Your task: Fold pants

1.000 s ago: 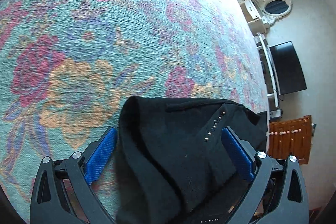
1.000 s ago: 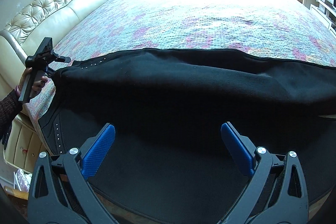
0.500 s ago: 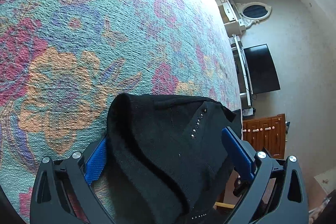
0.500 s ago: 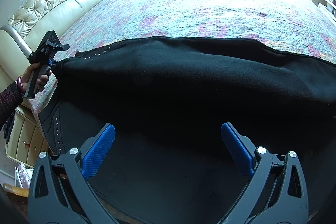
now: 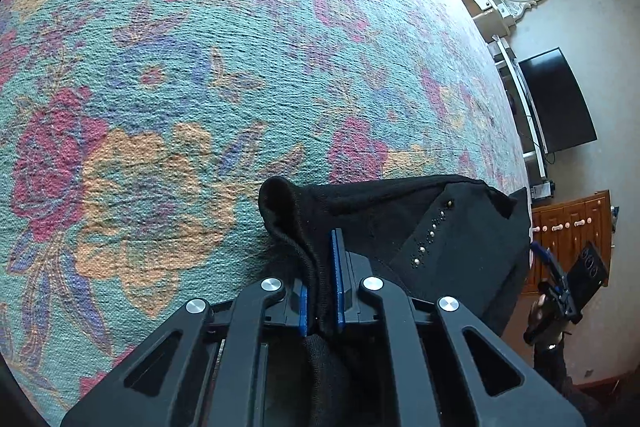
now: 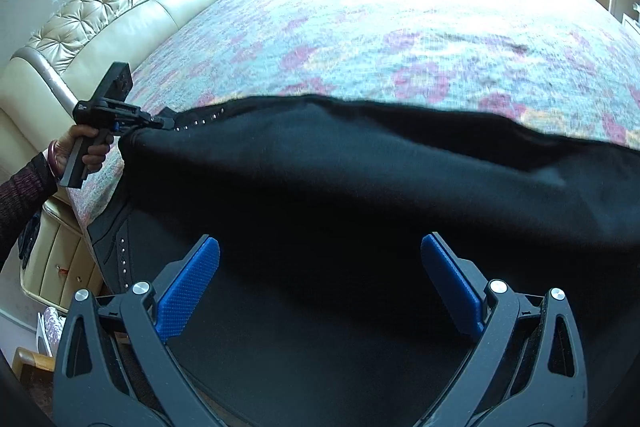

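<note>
**Inspector:** Black knit fabric, soft and limp. The pants (image 6: 360,195) lie across the near edge of the bed (image 6: 400,27), on the floral bedspread (image 5: 200,67), part of them hanging over the side at seven o'clock in the right wrist view.

**Assistant:** State of the tools?

**Inspector:** Left tool (image 5: 320,291): its jaws have just been closing and now stand together, clamped on a bunched fold of the pants at the studded corner. The right wrist view shows the same tool at nine o'clock, gripped by a hand (image 6: 86,149), cloth pulled taut from its tip. Right tool (image 6: 320,287): blue pads (image 6: 188,287) wide apart above the dark cloth, pressing on nothing.

**Assistant:** Handling?

**Inspector:** In my judgement light, with no stiffness at all. It drapes and sags between supports, so one pinch will drag a peak and leave the rest behind. The knit looks grippy, so slipping seems unlikely, but layers may separate.

**Assistant:** Where should the right tool take hold?

**Inspector:** At the far edge toward three o'clock, level with the left pinch and catching every layer. The row of metal studs (image 5: 434,231) marks a firmer seam, which I judge the better purchase.
</note>
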